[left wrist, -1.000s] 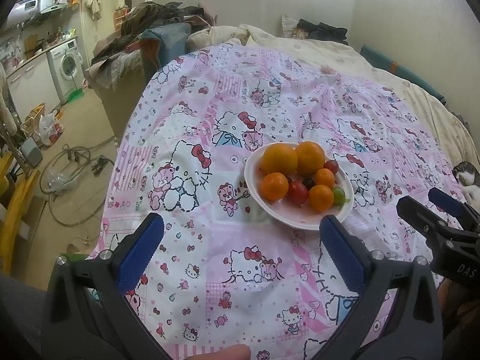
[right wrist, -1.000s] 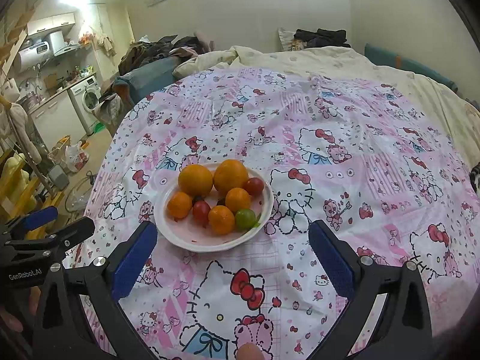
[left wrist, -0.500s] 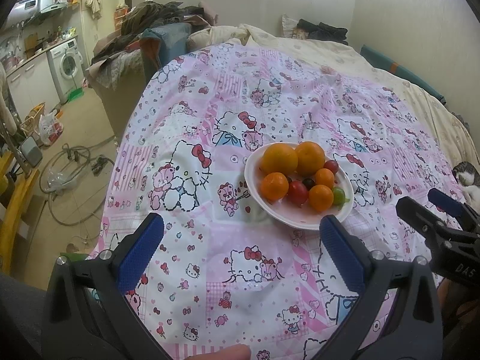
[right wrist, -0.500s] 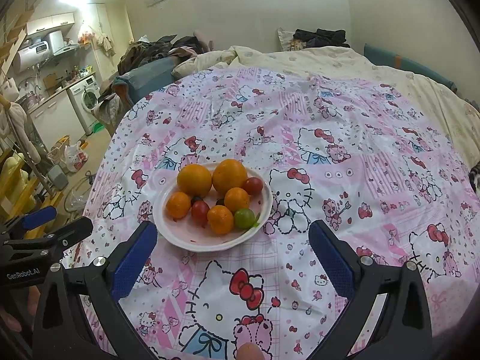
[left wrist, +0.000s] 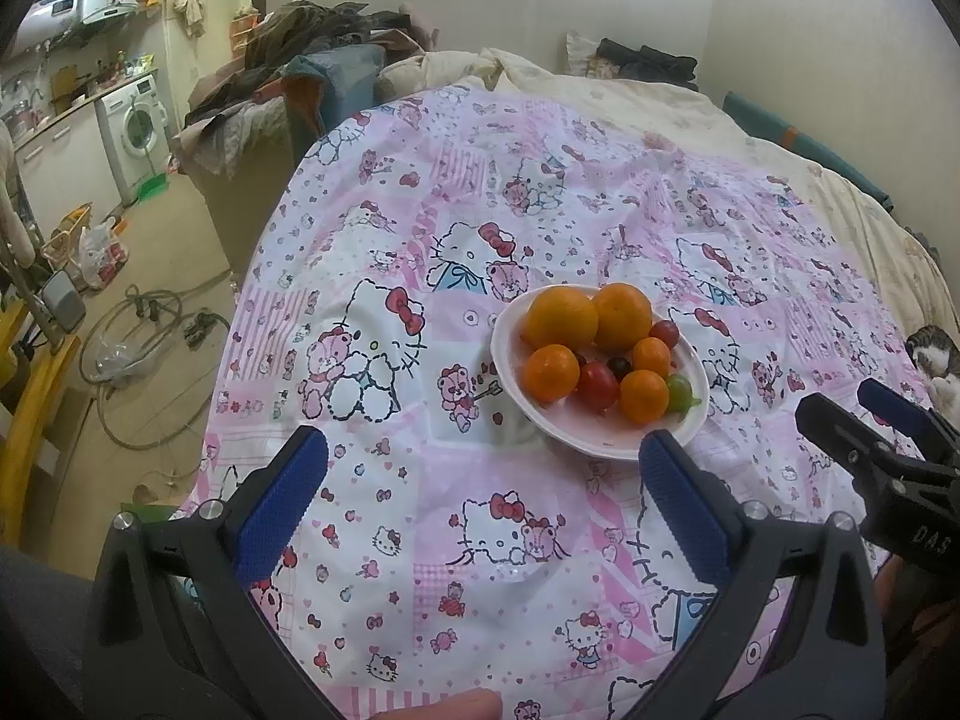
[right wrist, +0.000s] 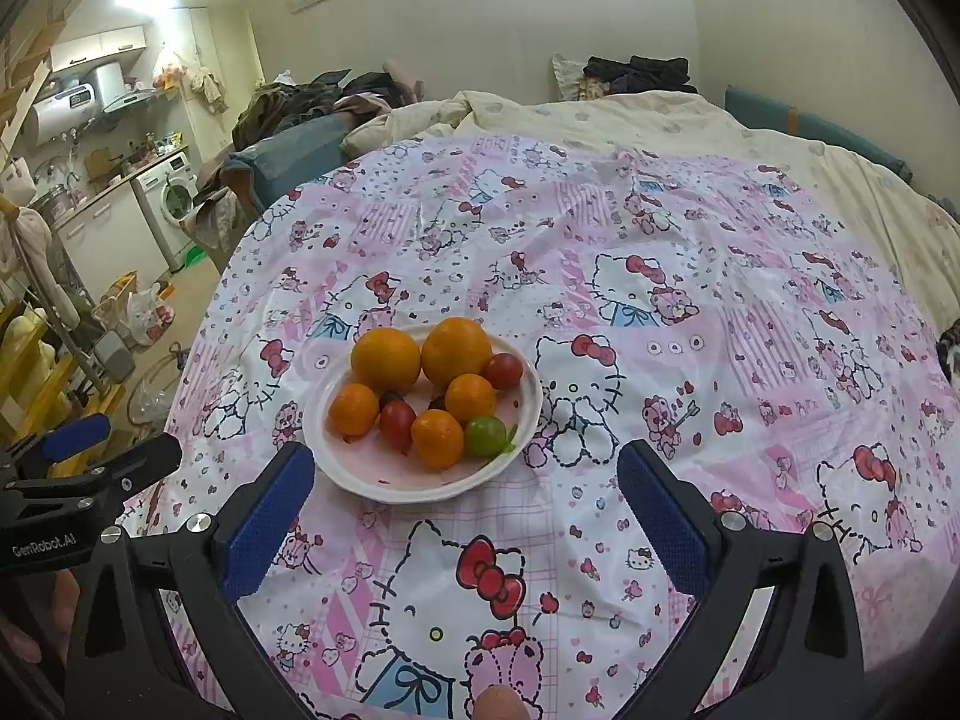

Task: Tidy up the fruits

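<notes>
Both grippers, left (left wrist: 483, 483) and right (right wrist: 465, 492), are spread wide and empty, hovering short of the plate (right wrist: 336, 462) on the sheet (right wrist: 690, 276). Oranges (right wrist: 385, 359) are firm: grab across the middle. Tomatoes (right wrist: 397, 425) are small, slick and soft, so squeeze lightly. Expect the plate to shift on bedding.

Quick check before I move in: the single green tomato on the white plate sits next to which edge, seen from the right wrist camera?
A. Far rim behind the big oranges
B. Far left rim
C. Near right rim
C: the green tomato lies by the near right rim of the white plate, in front of the big oranges.
</notes>
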Motion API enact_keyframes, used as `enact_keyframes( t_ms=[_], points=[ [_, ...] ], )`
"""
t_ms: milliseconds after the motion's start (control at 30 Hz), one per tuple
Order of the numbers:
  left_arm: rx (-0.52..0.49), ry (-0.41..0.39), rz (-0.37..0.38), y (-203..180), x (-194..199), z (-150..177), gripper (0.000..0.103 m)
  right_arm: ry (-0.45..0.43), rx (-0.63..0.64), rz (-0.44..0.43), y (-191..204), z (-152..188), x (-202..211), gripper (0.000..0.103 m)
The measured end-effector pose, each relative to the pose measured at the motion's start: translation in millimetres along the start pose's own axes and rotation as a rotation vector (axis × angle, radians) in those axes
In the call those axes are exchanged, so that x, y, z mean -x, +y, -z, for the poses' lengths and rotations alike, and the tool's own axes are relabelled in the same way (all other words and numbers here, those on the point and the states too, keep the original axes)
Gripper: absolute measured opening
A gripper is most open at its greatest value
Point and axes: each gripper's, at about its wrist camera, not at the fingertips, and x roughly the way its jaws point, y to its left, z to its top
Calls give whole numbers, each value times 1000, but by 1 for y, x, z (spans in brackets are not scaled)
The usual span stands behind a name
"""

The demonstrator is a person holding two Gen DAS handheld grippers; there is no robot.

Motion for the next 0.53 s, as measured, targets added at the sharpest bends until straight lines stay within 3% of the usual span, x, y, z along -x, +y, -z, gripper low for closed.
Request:
enact_keyframes(
  t_ms=[533],
  points=[
    [-2, -8, -4, -1, 0, 3, 102, 1, -2, 0, 0, 1, 0, 103]
  ],
)
